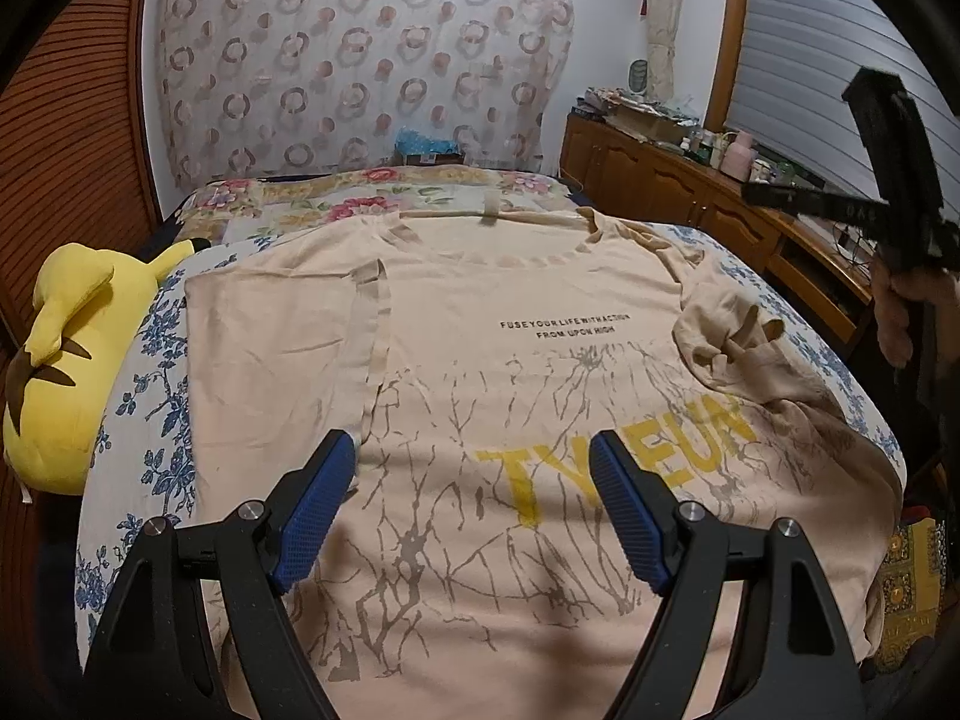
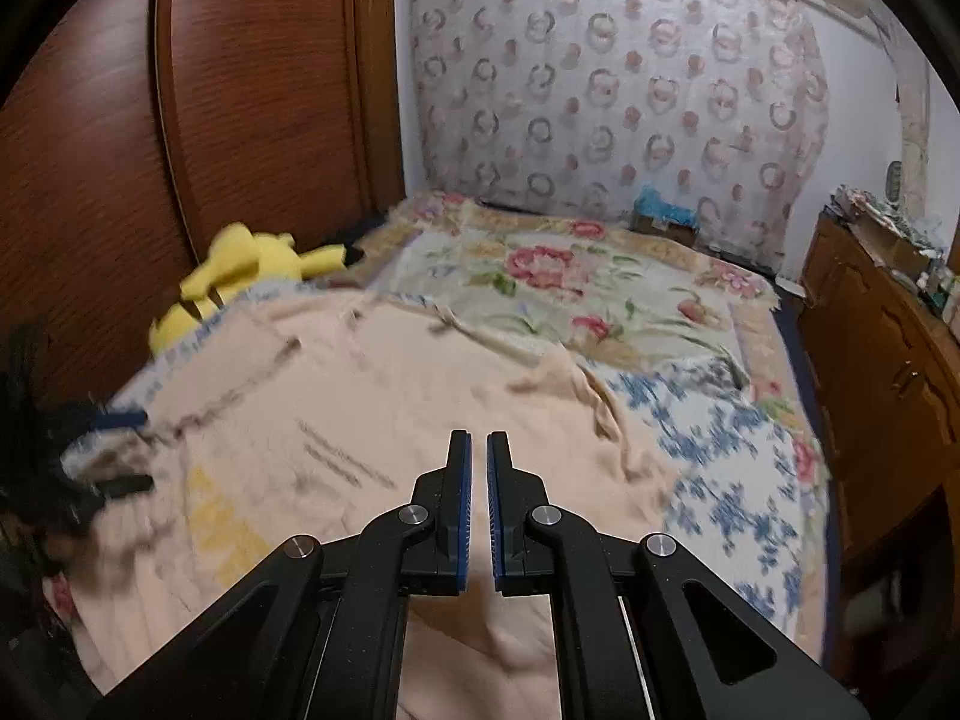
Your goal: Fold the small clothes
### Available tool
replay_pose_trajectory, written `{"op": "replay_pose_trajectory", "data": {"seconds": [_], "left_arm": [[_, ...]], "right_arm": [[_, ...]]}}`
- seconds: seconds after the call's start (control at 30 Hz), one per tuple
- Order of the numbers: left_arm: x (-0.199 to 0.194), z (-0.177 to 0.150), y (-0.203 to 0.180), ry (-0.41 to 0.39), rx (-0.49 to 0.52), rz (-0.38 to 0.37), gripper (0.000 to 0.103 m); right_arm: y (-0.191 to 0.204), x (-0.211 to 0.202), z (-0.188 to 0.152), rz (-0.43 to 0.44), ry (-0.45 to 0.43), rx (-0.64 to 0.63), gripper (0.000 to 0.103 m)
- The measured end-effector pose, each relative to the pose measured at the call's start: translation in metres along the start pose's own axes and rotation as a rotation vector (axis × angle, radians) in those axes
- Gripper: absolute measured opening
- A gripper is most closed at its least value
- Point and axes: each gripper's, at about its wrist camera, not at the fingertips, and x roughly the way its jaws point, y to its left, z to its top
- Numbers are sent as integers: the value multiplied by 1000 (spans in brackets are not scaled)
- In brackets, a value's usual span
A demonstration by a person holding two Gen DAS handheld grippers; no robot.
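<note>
Shirt (image 1: 480, 360), peach-coloured, lies spread front-up on the bed (image 1: 138, 396), filling the middle of the left wrist view. Its long axis runs from the bottom of that frame toward the top: the collar sits at the upper centre, the hem toward the lower edge beneath the left gripper (image 1: 474, 450). The small black lines of print and the yellow letters read upright from this side. One sleeve is folded in flat across the chest at centre left; the other lies bunched in a rumpled heap at centre right.

The left gripper hangs over the lower part of the shirt with its blue pads spread wide, nothing between them. The right gripper (image 2: 479, 441) has its pads drawn nearly together, a thin slit between them, and no cloth caught there; it sits above the shirt.

The left wrist view shows the print sharply, both sleeves, a yellow plush (image 1: 72, 360) at the left edge, and the right gripper's dark body with a hand (image 1: 912, 300) at the upper right. The right wrist view is smeared over the shirt, so its print cannot be read there. It shows instead more of the floral blanket (image 2: 570, 282) toward the top of the bed, a wooden cabinet (image 2: 876, 348) at the right, and a dark blurred shape at the far left edge that cannot be made out.
</note>
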Motion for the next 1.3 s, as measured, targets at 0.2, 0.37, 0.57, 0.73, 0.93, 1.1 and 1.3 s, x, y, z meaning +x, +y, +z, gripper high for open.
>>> {"op": "replay_pose_trajectory", "data": {"seconds": [0.2, 0.37, 0.57, 0.73, 0.93, 1.1, 1.3], "left_arm": [[-2, 0, 2, -4, -7, -7, 81], [-2, 0, -2, -5, -5, -17, 81], [0, 1, -9, 1, 6, -32, 81], [6, 2, -14, 10, 13, -39, 81], [6, 3, -15, 11, 15, -38, 81], [6, 3, -14, 9, 6, -38, 81], [6, 2, -12, 9, 4, -38, 81]], "right_arm": [[0, -1, -23, -15, 11, -27, 8], [-9, -3, -50, -66, 105, -32, 17], [-19, -4, -92, -78, 202, 9, 20], [-22, 5, -108, -37, 251, 30, 22], [-25, 17, -105, -25, 250, 33, 22], [-30, 26, -102, -20, 245, 42, 8], [-27, 2, -99, -5, 160, 38, 3]]}}
